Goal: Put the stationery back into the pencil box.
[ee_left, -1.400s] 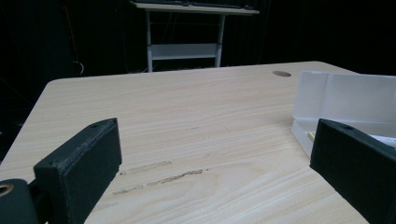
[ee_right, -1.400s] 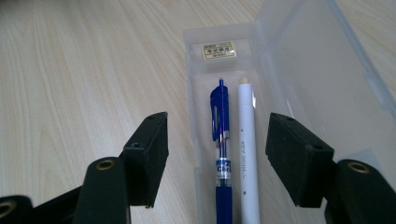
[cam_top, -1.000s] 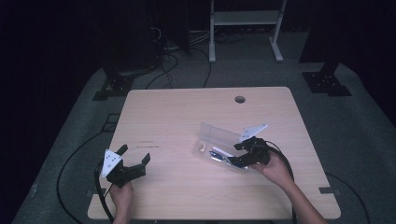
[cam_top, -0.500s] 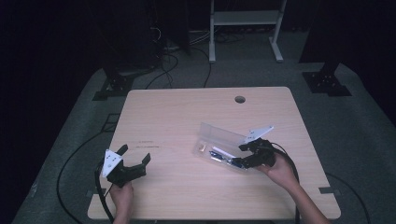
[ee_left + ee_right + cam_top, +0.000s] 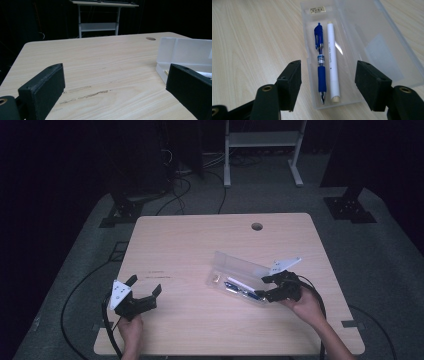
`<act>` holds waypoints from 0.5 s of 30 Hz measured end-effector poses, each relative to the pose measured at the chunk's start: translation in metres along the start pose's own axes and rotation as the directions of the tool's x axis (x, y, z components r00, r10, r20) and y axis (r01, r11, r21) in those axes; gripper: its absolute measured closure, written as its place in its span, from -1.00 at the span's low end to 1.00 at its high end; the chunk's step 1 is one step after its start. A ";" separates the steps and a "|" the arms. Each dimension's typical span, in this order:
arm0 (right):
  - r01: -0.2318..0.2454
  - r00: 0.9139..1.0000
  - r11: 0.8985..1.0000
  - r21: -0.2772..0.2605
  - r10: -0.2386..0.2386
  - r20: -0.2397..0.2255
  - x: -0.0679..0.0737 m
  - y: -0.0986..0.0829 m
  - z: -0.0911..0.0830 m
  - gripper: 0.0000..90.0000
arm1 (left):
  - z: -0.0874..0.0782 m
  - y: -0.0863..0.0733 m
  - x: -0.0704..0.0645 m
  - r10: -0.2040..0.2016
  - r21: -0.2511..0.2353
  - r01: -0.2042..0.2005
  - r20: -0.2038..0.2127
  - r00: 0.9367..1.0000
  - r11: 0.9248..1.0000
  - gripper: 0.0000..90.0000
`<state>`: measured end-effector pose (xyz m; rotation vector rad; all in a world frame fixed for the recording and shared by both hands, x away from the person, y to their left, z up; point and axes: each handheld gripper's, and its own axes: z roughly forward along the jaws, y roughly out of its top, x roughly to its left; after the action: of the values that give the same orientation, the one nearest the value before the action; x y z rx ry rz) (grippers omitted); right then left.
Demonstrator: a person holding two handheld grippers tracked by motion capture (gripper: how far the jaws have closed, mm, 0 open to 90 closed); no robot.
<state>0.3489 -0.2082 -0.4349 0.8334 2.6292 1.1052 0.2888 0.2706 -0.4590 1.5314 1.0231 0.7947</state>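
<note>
While the right gripper hovers wide open over it, the clear plastic pencil case lies open on the counter, holding a blue pen beside a white pen, and the left gripper rests open well apart.

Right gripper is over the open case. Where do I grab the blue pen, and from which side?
Grip the blue pen at its rubber grip section near the tip, coming straight down from above with the right gripper. It lies flat in the clear case, close beside the white pen and the case wall, so a side approach looks blocked. The jaws stand open astride the case end and probably need narrowing.
</note>
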 end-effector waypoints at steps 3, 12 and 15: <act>-0.001 1.000 1.000 -0.001 0.001 0.003 -0.001 -0.003 -0.002 -0.17 | 0.000 0.000 0.000 -0.002 0.002 0.002 0.001 1.000 1.000 -0.98; -0.022 1.000 1.000 0.004 0.022 0.016 -0.005 -0.016 -0.006 -0.18 | 0.000 0.000 0.000 -0.002 0.001 0.002 -0.001 1.000 1.000 -0.98; -0.027 0.999 1.000 0.004 0.027 0.022 -0.006 -0.020 -0.008 -0.18 | 0.000 0.000 0.000 -0.002 0.001 0.002 -0.001 1.000 1.000 -0.98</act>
<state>0.3422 -0.2282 -0.4434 0.8799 2.6105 1.0911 0.2886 0.2707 -0.4590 1.5313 1.0256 0.7934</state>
